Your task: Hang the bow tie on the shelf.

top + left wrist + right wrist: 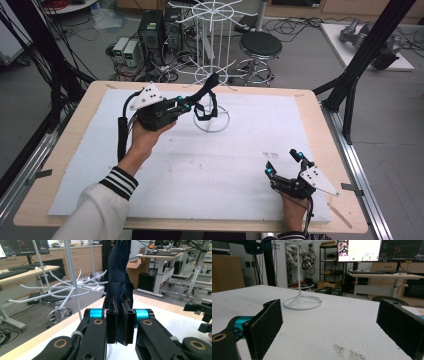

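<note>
A dark navy cloth (206, 96) hangs in the air beside the pole of a white wire rack (212, 30), whose ring base (212, 123) stands on the white mat at the back centre. My left gripper (188, 104) is shut on the lower part of the cloth. In the left gripper view the cloth (118, 275) rises from between the closed jaws of the left gripper (120, 315), with the rack's arms (62, 288) just left of it. My right gripper (284, 163) rests at the front right, open, with nothing between its pads (265, 325). The rack base (302, 303) lies far ahead of it.
A white mat (240, 165) covers the wooden table (60, 150). Behind the table stand a black stool (260, 47) and computer boxes (150, 30) amid cables. Black frame posts (367, 50) rise at the right and left edges.
</note>
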